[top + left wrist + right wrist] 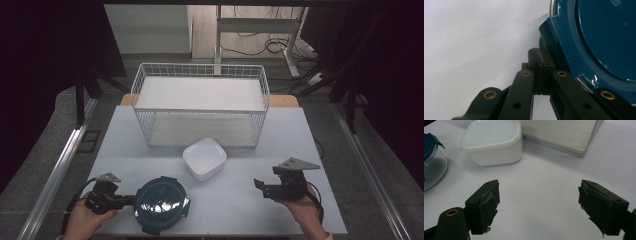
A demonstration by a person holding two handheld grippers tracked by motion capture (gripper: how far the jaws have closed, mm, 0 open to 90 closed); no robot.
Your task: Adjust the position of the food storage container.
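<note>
A round glass container with a dark blue latch lid (161, 204) stands near the table's front edge, left of centre. My left gripper (130, 201) lies at its left side. In the left gripper view the left gripper (540, 62) is shut, pads pressed flat together with nothing seen between them, right against the container's side below a lid latch (549, 32). A white square dish (204, 158) sits mid-table. My right gripper (257, 186) rests at the front right, open; in the right gripper view the right gripper (539, 205) has bare table between its jaws, and the white dish (492, 142) lies farther off.
A white wire basket (200, 85) with a pale board in its bottom stands across the back of the white table (280, 150). Its near corner (584, 147) is ahead of the right gripper. Dark curtains and metal rails flank the table.
</note>
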